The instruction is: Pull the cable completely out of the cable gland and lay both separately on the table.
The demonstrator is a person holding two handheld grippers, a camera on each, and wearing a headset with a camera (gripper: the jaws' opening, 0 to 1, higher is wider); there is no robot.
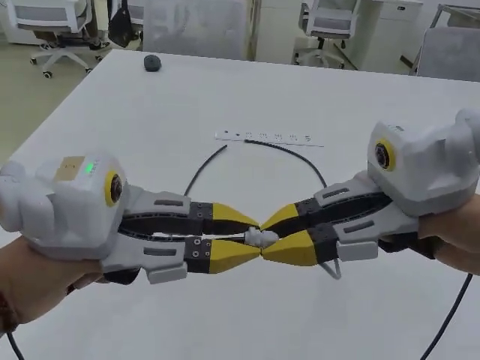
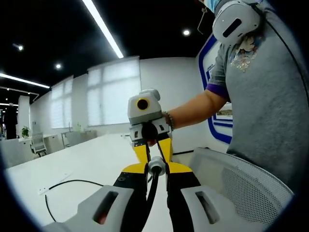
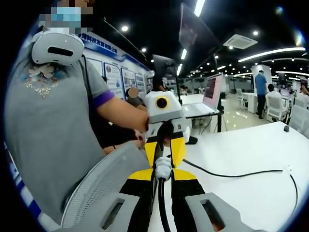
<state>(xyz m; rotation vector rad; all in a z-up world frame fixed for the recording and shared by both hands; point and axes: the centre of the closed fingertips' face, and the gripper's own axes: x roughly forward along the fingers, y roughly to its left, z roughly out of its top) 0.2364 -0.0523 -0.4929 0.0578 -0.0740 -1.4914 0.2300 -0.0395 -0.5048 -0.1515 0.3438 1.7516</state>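
With left gripper [image 1: 251, 238] and right gripper [image 1: 271, 238] both clenched on the small cable gland [image 1: 261, 239], could slip off when pulling the cable [image 1: 300, 156].

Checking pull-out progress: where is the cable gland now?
Head view, low centre: the cable gland sits above the table, pinched between the meeting tips of the left gripper and right gripper.

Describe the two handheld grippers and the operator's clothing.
Left gripper and right gripper match: rounded white-grey housings, black jaw arms, tapered yellow tips. The left has a green light and tan patch on top. Black leads trail back. The person wears a grey short-sleeved T-shirt with purple cuffs, a white headset and a bracelet.
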